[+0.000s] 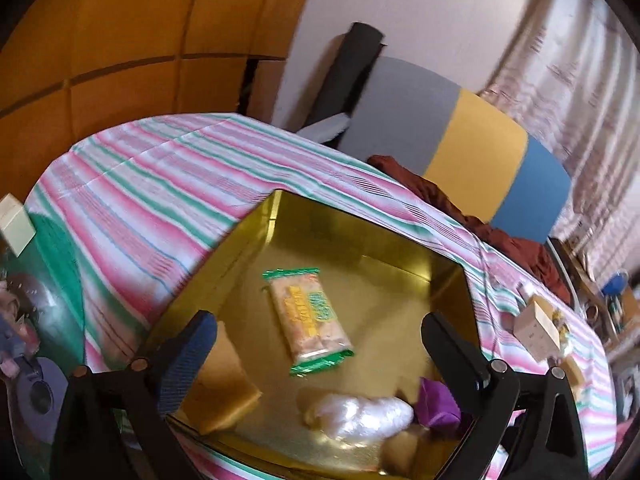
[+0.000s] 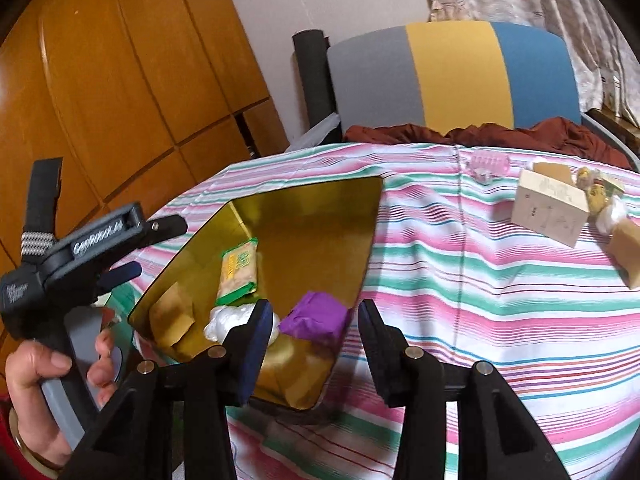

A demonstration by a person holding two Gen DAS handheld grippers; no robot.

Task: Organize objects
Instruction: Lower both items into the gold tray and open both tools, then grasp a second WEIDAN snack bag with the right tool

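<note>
Left wrist view. We look down into the gold tin (image 1: 360, 248) on the striped worktop (image 1: 160, 184). Inside lie a green-edged cracker packet (image 1: 306, 316), a tan packet (image 1: 224, 392), a white-wrapped sweet (image 1: 364, 416) and a purple packet (image 1: 438, 402). The left gripper (image 1: 320, 352) hovers over the tin with its fingers spread wide and nothing between them (we judge the cracker packet to be its latest deposit).

Right wrist view. The right gripper (image 2: 316, 344) sits at the tin's near edge, its fingers partly apart and empty; the purple packet shows through the gap but is not pinched. A hand (image 2: 44, 384) at lower left holds the other gripper. Still outside, at the worktop's far right, remain a pale carton (image 2: 550, 210), a brown packet (image 2: 626, 252), some small wrapped sweets (image 2: 600, 192) and a clear pink item (image 2: 486, 166). We judge the sorting roughly half done.
</note>
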